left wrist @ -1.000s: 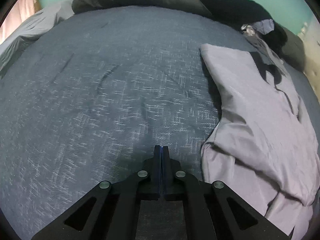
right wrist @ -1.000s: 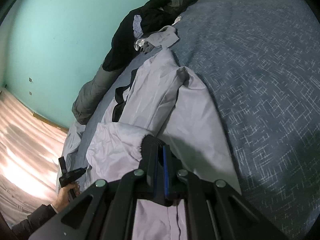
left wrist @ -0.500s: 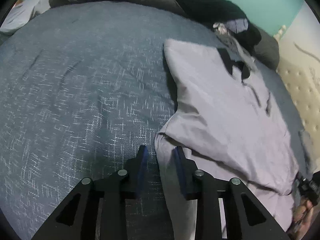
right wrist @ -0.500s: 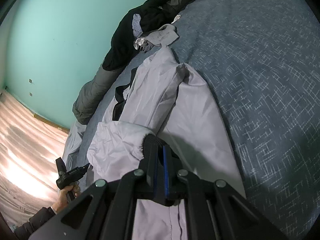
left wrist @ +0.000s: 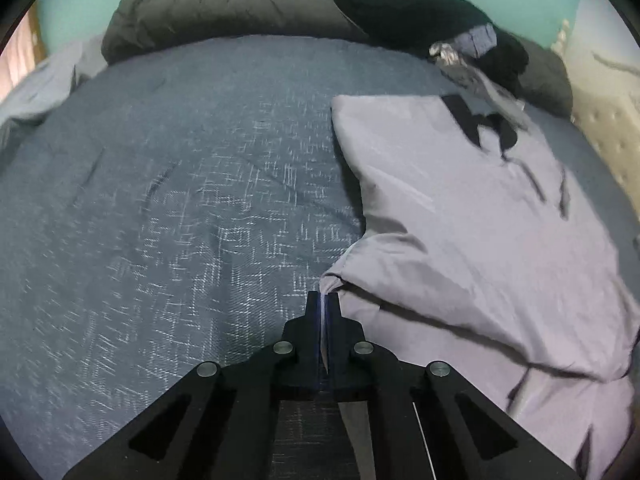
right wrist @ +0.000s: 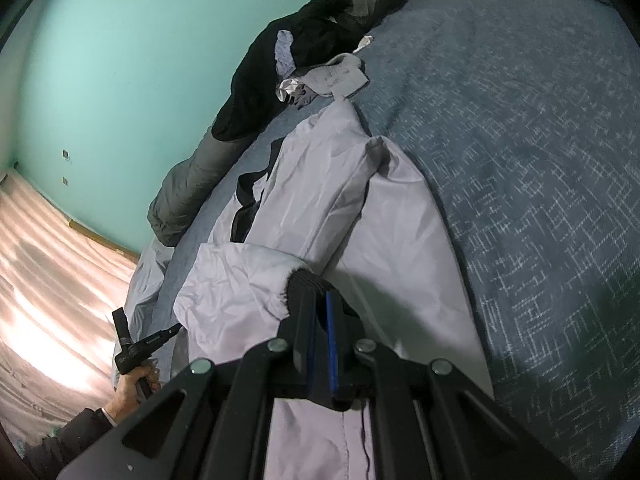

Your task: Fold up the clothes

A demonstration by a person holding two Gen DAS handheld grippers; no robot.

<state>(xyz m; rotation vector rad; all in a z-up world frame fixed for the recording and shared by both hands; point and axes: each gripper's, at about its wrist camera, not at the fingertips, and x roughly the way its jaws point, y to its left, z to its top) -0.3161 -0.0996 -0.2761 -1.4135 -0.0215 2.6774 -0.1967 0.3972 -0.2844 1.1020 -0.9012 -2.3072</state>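
Blue-grey bedspread (left wrist: 168, 216) fills both views, teal wall behind. Lilac garment (left wrist: 472, 216) lies partly folded on its right-hand side. My left gripper (left wrist: 324, 300) is clamped on the garment's near corner, probably to carry that edge across for the next fold. My right gripper (right wrist: 316, 292) is pinched on a bunched hem, seemingly anchoring the cloth so it won't drag. Dark clothes pile (left wrist: 432, 28) waits near the wall.
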